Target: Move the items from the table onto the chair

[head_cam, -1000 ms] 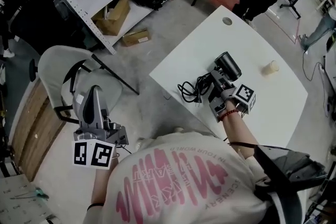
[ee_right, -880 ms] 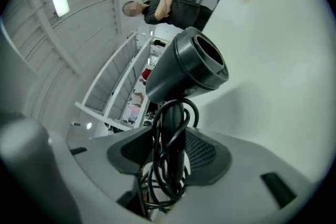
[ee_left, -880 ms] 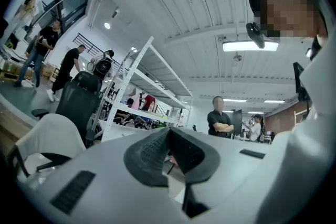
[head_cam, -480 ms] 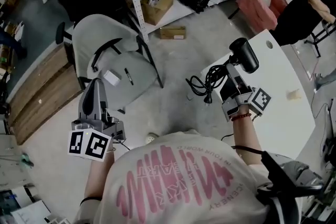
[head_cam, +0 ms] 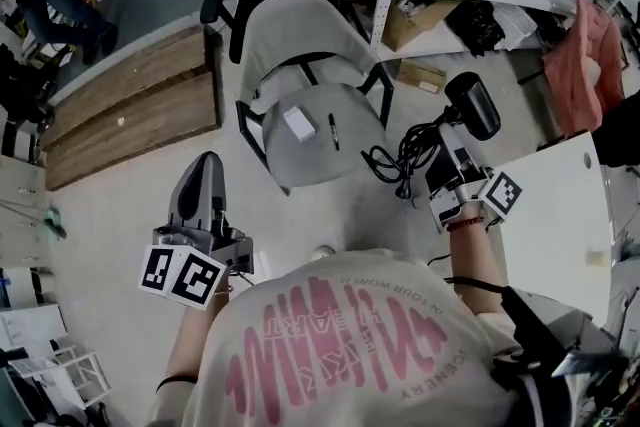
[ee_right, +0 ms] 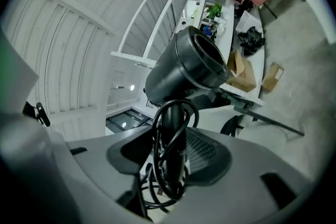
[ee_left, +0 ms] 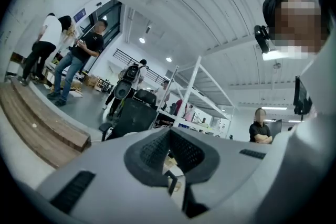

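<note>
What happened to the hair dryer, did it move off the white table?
Yes. The hair dryer left the white table and now hangs over the floor beside the grey chair, in the right gripper.

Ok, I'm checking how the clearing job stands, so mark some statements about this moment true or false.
1. The right tool grips a hair dryer by its handle. True.
2. The left tool holds something too. False: its jaws are together, empty.
3. The chair has a bare seat. False: a white box and a black pen lie on it.
4. The dryer's cord hangs bunched beside the right tool. True.
</note>
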Demonstrator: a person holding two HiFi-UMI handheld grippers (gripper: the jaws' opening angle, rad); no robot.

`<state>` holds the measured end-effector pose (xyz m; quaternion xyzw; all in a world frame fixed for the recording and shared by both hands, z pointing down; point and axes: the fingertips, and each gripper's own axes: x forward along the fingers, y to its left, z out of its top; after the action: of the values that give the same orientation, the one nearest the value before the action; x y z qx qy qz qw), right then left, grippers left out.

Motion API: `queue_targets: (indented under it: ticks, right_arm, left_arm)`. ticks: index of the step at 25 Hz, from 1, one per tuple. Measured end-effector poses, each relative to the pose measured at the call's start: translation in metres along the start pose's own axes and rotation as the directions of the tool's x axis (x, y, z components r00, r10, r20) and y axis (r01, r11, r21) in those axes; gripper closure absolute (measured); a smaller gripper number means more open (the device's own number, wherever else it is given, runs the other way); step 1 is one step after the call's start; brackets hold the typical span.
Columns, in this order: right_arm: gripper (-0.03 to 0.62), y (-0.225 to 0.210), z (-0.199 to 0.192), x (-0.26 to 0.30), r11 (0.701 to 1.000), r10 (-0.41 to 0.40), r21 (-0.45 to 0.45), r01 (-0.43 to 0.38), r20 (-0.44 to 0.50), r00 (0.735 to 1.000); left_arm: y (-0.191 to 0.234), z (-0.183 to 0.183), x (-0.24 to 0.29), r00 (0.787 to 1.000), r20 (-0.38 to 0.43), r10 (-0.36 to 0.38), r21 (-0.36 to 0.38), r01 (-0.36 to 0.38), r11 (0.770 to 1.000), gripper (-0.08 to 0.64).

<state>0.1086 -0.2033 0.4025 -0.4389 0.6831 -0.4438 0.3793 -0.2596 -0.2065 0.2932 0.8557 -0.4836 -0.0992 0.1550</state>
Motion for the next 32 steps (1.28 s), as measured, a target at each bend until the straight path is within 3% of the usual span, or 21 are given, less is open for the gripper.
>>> queue_targets:
  ticks: [6, 12, 14, 17, 23, 27, 30, 32]
  right_arm:
    - [0.394, -0.009, -0.048, 0.071, 1.000, 0.003, 0.016, -0.001, -0.143, 0.990]
    - [0.394, -0.026, -0.078, 0.111, 1.000, -0.007, 0.026, 0.015, -0.277, 0.961]
    - [0.394, -0.040, -0.080, 0.123, 0.999, -0.016, 0.039, 0.029, -0.308, 0.951]
    - [0.394, -0.075, -0.083, 0.146, 0.998, -0.048, 0.019, 0.060, -0.388, 0.921]
    - [0.394, -0.159, -0.100, 0.183, 0.989, -0.143, -0.045, 0.142, -0.555, 0.819]
    - [0.394, -0.239, -0.107, 0.188, 0.942, -0.329, -0.172, 0.289, -0.645, 0.689]
    - [0.394, -0.287, -0.116, 0.185, 0.905, -0.392, -0.176, 0.387, -0.697, 0.601]
    - [0.394, -0.315, -0.120, 0.183, 0.881, -0.421, -0.173, 0.440, -0.711, 0.563]
  left_arm:
    - [0.056, 0.008, -0.024, 0.992, 0.035, 0.120, -0.039, -0.119, 0.992, 0.552]
    - [0.079, 0.011, -0.032, 0.980, 0.044, 0.194, -0.065, -0.191, 0.979, 0.552]
    - [0.090, 0.013, -0.029, 0.972, 0.041, 0.229, -0.084, -0.225, 0.971, 0.552]
    - [0.106, 0.009, -0.021, 0.954, 0.040, 0.297, -0.169, -0.286, 0.943, 0.552]
    - [0.135, 0.011, -0.001, 0.911, 0.019, 0.412, -0.166, -0.404, 0.900, 0.552]
    - [0.149, 0.012, 0.017, 0.877, -0.012, 0.480, -0.142, -0.477, 0.868, 0.552]
    - [0.155, 0.008, 0.034, 0.848, -0.052, 0.528, -0.120, -0.530, 0.840, 0.552]
    - [0.158, 0.004, 0.045, 0.830, -0.081, 0.553, -0.107, -0.558, 0.823, 0.552]
